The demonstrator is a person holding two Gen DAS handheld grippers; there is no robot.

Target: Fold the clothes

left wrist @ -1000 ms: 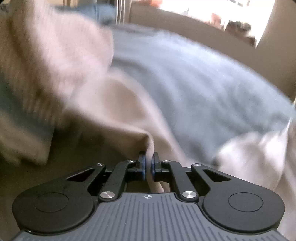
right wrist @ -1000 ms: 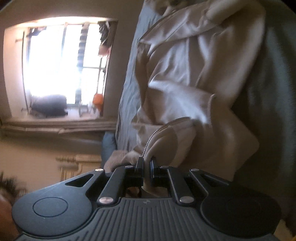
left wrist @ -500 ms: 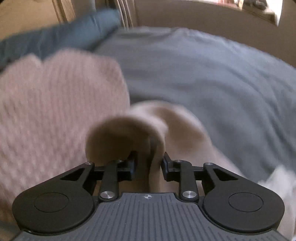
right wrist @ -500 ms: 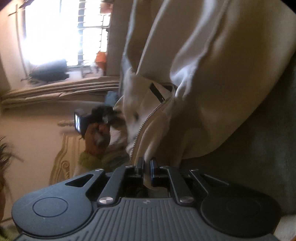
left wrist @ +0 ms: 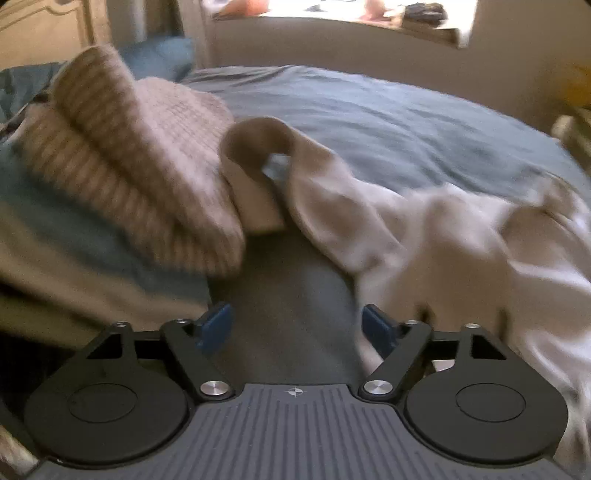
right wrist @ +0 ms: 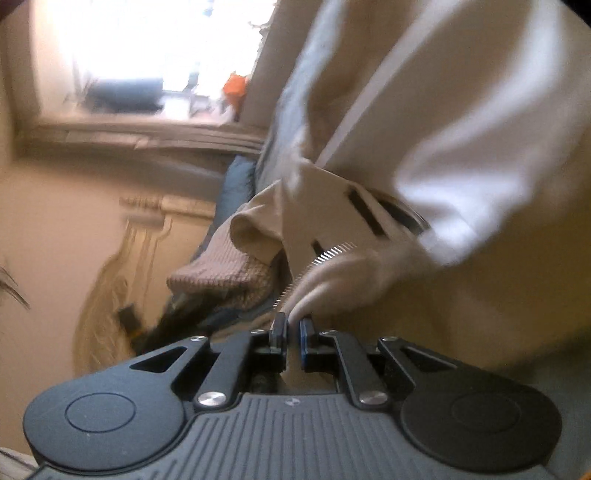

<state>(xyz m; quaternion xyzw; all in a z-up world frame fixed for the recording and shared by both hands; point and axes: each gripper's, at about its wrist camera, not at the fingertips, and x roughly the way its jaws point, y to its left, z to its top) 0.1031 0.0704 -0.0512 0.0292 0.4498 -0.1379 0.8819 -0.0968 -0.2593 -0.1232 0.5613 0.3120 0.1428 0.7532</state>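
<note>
left gripper (left wrist: pixel 297 326): released, jaws spread wide, nothing between the blue pads (left wrist: pixel 214 325); only dark bed cover (left wrist: pixel 369 122) shows in the gap.
right of left gripper: cream jacket (left wrist: pixel 461 240) lies bunched on the bed, its fabric just beside the right pad, maybe brushing it; blur makes contact hard to call.
ahead of left gripper: jacket sleeve (left wrist: pixel 317 184) runs forward and ends in an open curled cuff (left wrist: pixel 255 147), resting on the cover.
left of left gripper: ribbed knit sweater (left wrist: pixel 147 158), beige-pink, folded, touching the cuff; sits on a stack of teal and cream folded items (left wrist: pixel 74 236).
far from left gripper: window ledge (left wrist: pixel 332 26) beyond the bed.
right gripper (right wrist: pixel 291 326): clenched on the jacket edge, pinching cream fabric right at the zipper line (right wrist: pixel 328 254); jaws nearly together with cloth in the slit.
above right gripper: jacket body hangs/spreads up and right, filling that side; dark slit pocket (right wrist: pixel 365 208) next to the zipper teeth.
left of right gripper: the same knit sweater, blue pillow (right wrist: pixel 236 184) behind it, carved headboard (right wrist: pixel 140 236) further left.
far left-up of right gripper: bright window (right wrist: pixel 147 55), orange object (right wrist: pixel 236 86) on the sill.
view note: right wrist view is rolled sideways, motion blur in both.
</note>
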